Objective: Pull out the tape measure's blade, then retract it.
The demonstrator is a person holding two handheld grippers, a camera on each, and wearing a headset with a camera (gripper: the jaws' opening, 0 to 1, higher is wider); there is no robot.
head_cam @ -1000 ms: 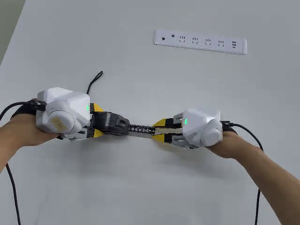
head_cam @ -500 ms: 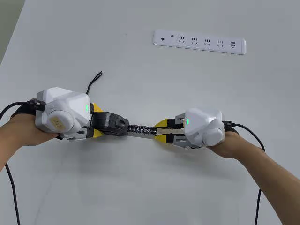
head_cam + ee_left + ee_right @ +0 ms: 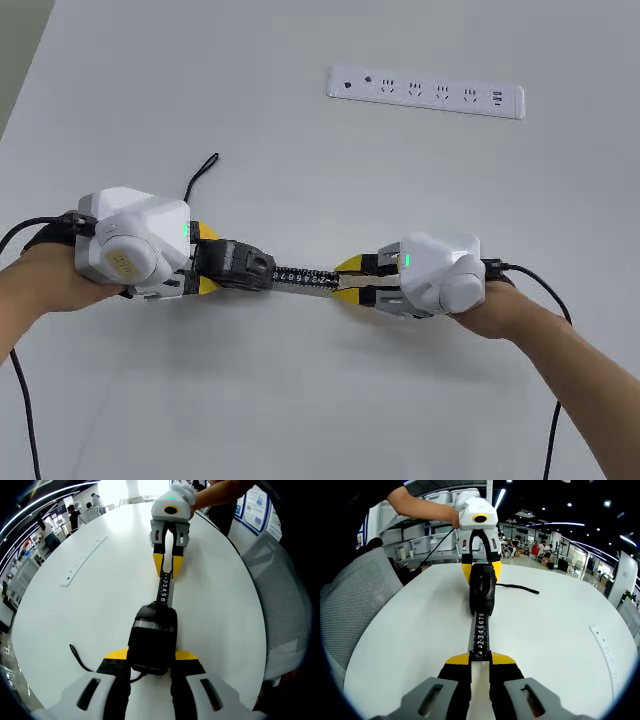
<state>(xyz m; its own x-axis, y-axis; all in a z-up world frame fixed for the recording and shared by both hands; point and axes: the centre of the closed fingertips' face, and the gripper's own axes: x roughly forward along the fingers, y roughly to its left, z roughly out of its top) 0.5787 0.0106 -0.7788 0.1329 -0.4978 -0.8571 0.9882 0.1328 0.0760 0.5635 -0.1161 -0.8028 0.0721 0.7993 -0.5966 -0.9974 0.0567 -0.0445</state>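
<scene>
While the left gripper (image 3: 207,260) sits low over the white table (image 3: 300,400), its yellow-tipped jaws are clamped hard on the two sides of the black tape measure case (image 3: 240,264), and the case rests on the tabletop between them. Straight across, nose to nose with it, is the right gripper (image 3: 348,279), its jaws pinched tight on the free end of the blade (image 3: 303,277). A short stretch of blade is out, running flat and straight from the mouth of the case to the right gripper's tips. In the right gripper view you can read the printed figures 2 through 8 along it.

From the back of the case a thin black strap (image 3: 203,172) trails off across the table, away from the person. A bare hand holds each gripper, and a dark cable runs back from each along the forearm. At the far side of the table, well apart from the action, lies a white power strip (image 3: 425,90). A grey mesh chair (image 3: 285,595) stands at the table's rounded edge.
</scene>
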